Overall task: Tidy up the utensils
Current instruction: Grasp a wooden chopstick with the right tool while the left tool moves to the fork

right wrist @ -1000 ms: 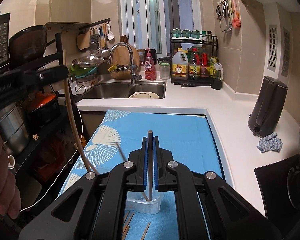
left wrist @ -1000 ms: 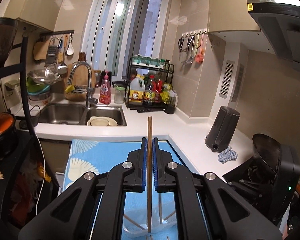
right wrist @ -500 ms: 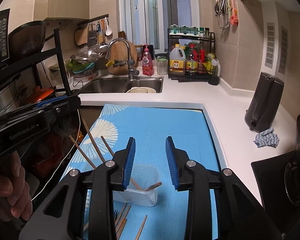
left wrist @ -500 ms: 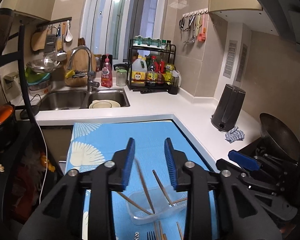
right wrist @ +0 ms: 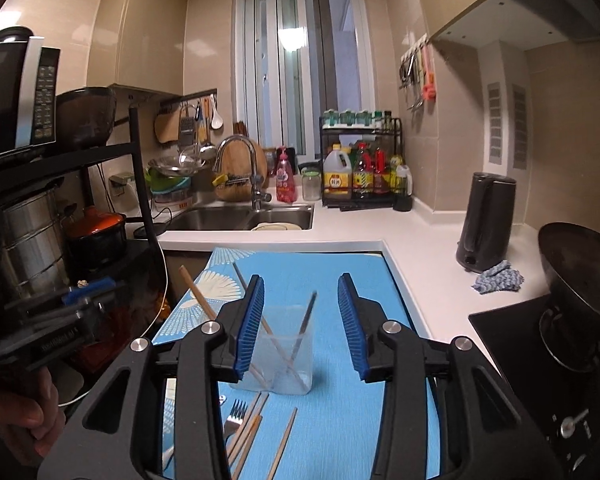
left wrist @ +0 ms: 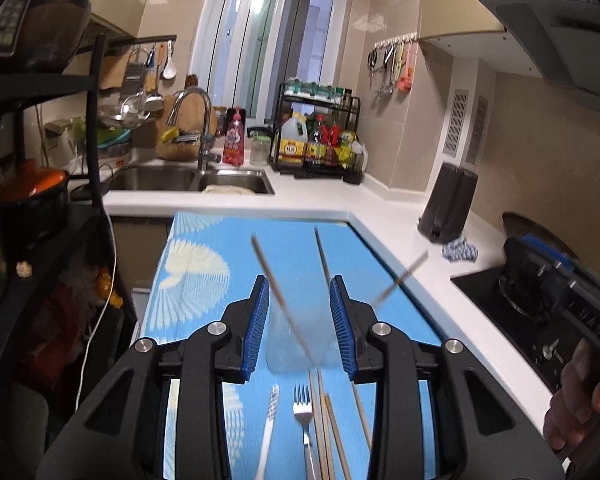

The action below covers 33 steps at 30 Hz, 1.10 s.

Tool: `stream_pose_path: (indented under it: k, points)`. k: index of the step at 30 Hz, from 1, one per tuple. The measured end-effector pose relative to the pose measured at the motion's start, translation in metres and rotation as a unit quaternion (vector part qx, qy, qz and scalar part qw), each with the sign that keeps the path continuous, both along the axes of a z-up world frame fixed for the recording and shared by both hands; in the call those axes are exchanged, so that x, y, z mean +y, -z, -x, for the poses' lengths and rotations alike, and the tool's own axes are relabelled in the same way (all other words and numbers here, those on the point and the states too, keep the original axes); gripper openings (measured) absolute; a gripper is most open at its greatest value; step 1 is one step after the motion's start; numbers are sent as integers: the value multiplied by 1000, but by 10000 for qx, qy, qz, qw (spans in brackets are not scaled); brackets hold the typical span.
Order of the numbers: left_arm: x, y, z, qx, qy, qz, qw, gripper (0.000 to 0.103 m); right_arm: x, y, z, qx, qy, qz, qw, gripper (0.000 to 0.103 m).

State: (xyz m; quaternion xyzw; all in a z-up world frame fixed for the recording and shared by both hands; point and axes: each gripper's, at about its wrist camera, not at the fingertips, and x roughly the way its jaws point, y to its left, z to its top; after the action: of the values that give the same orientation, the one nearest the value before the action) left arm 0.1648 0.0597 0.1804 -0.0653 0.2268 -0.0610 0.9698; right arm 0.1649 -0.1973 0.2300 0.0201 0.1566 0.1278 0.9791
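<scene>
Both hand-held grippers have let go of the chopsticks they were clamping a second ago, and those sticks now stand in the clear cup (right wrist: 274, 354).

The left hand-held gripper (left wrist: 299, 324) has its blue pads wide apart with nothing between them; the right hand-held gripper (right wrist: 301, 326) is likewise spread and empty, with the cup straight ahead of it on the blue mat (right wrist: 328, 276) covering the table (right wrist: 428, 248).

From left to right, an orange-lidded pot (right wrist: 96, 228) sits on the black rack, the sink (right wrist: 236, 216) lies behind the mat, and a dark kettle (right wrist: 486, 222) stands on the right with a wok (right wrist: 580, 276) beyond.

The chopsticks (right wrist: 198, 296) lean out of the cup, tips down and tops fanned left and right. Nearer the camera a fork (left wrist: 302, 412), a white spoon (left wrist: 269, 420) and loose chopsticks (left wrist: 332, 424) lie flat on the mat, their long axes running away from the camera.
</scene>
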Motion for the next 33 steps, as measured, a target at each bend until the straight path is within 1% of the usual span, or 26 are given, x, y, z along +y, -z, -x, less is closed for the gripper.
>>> stream_pose_path:
  k: [2, 5, 8, 11, 15, 18, 20, 22, 25, 27, 29, 30, 32, 33]
  points:
    - [-6, 21, 16, 89, 18, -52, 9999, 33, -5, 17, 21, -44, 81, -134, 9999, 41]
    - [-14, 56, 39, 298, 24, -96, 9995, 33, -10, 49, 42, 158, 213, -311, 9992, 41]
    - [-16, 84, 58, 395, -10, -170, 9991, 33, -11, 83, 59, 292, 403, -272, 9984, 41]
    - [-17, 109, 71, 533, -48, -201, 9984, 33, -14, 114, 70, 601, 399, -391, 9966, 41]
    - [-12, 138, 92, 546, -219, -228, 9980, 33, -2, 160, 85, 1039, 211, -182, 9942, 40]
    - [-11, 161, 104, 716, -236, -139, 9971, 33, 7, 195, 91, 1474, 30, -155, 9889, 35]
    - [-13, 172, 112, 741, -209, -159, 9969, 33, 11, 211, 91, 1709, -70, -202, 9851, 33]
    - [-16, 179, 120, 707, -142, -100, 9974, 33, 17, 222, 93, 1834, -163, -188, 9827, 32]
    - [-15, 185, 124, 693, -27, 98, 9975, 31, 23, 230, 92, 1920, -309, -139, 9808, 32]
    - [-17, 188, 124, 684, -29, 74, 9976, 27, 26, 231, 92, 1922, -356, -143, 9806, 32]
    - [-19, 190, 123, 681, -2, 49, 9977, 26, 31, 236, 89, 2005, -386, -63, 9789, 32]
    - [-20, 189, 122, 682, 20, 57, 9977, 23, 32, 239, 88, 2049, -391, -53, 9780, 32]
    - [-23, 189, 120, 684, 71, 48, 9976, 23, 34, 242, 86, 2109, -360, -21, 9768, 32]
    - [-24, 188, 117, 694, 80, 20, 9976, 23, 35, 244, 84, 2135, -359, -18, 9763, 29]
